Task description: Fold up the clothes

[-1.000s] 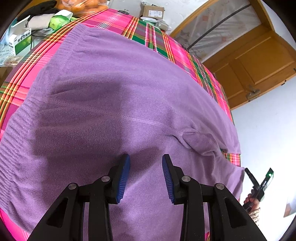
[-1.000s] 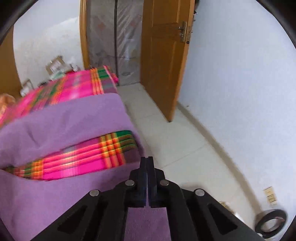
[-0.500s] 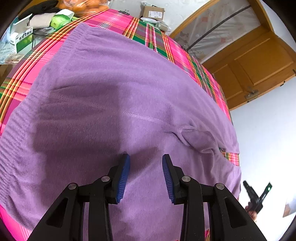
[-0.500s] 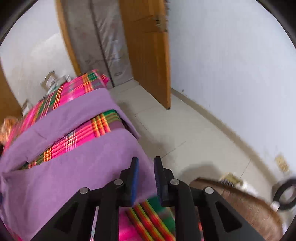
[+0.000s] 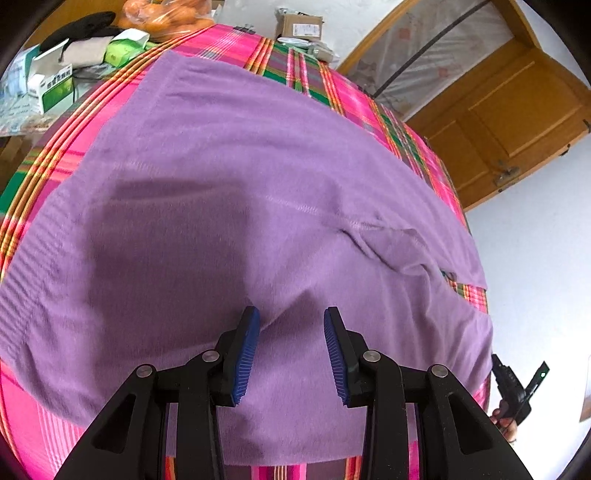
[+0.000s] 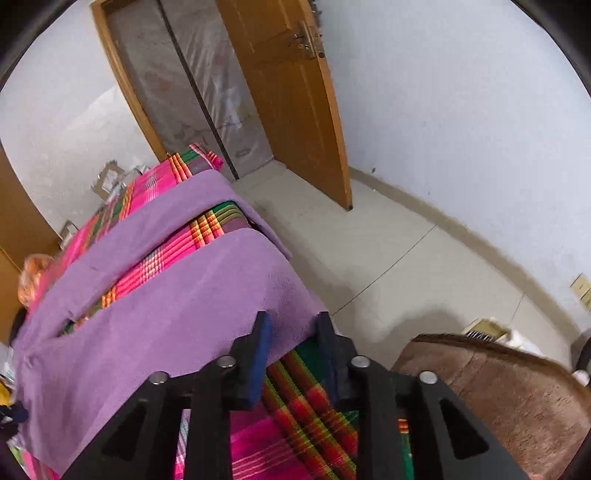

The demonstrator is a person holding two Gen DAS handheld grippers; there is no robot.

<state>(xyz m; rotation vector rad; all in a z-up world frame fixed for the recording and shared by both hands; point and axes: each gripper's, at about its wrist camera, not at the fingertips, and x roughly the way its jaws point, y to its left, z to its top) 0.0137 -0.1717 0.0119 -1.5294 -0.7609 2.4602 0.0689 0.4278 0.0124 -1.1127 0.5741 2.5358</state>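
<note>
A purple fleece garment (image 5: 229,192) lies spread flat over a bed covered in a pink, green and orange plaid sheet (image 5: 236,40), reaching almost from edge to edge of the surface. Its ribbed hem sits toward the left edge, and 2 long sections run off toward the right edge, with a strip of plaid showing between them in the right wrist view.

The left gripper (image 5: 291,350) hangs just over the near part of the garment, its 2 blue-padded fingers (image 5: 245,347) spread apart with nothing between them but the cloth below. Whether the tips touch the fabric cannot be told.

The right gripper (image 6: 293,354) is at the bed's right edge, fingers likewise parted and holding nothing. The end of the nearer purple section (image 6: 177,306) lies right in front of and partly under its left finger, while bare plaid sheet (image 6: 303,398) shows between the fingers.

Beyond the far left corner of the bed sit green and white cardboard boxes (image 5: 51,86) and a bag of orange fruit (image 5: 166,16). A brown wooden door (image 6: 291,96) stands open past the bed's right edge, and a brown plush cushion (image 6: 498,398) lies low beside the right gripper.
</note>
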